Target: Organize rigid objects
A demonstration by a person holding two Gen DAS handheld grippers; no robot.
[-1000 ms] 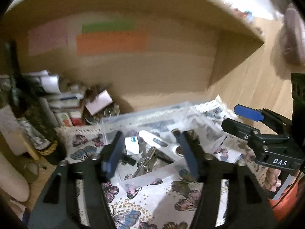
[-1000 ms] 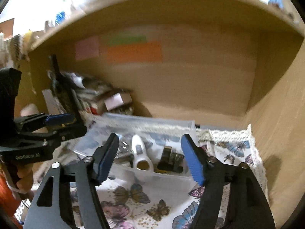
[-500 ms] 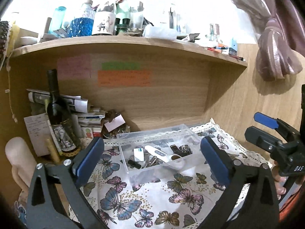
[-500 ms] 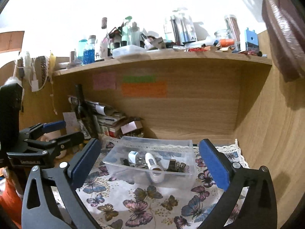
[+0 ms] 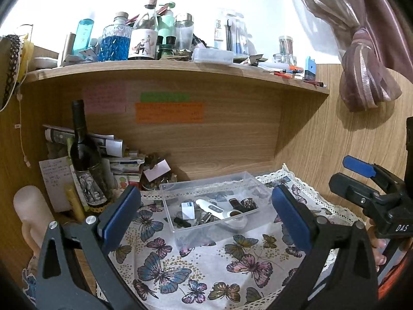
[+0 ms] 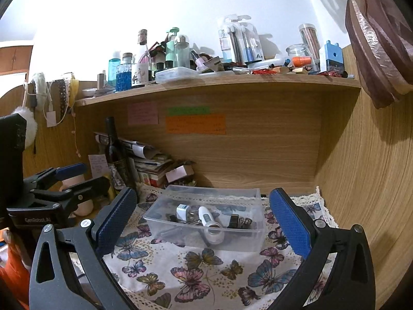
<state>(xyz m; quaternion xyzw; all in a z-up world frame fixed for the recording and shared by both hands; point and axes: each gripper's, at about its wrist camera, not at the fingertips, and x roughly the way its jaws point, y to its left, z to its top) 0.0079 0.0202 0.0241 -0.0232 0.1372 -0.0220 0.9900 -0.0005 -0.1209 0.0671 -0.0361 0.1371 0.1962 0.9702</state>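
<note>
Both grippers, left and right, have pulled back from the clear bin, jaws released, empty. Thermometer, charger, probably binder clips inside: sorting looks finished.

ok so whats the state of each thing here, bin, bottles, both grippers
left gripper: open, empty, held back from the bin
right gripper: open, empty, held back from the bin
clear plastic bin: no lid, upright on the butterfly cloth, holding small items
white thermometer-like device: lying in the bin
white adapter: in the bin
dark wine bottle: upright, neck capped
blue glass bottle: upright on the shelf, stoppered
</note>
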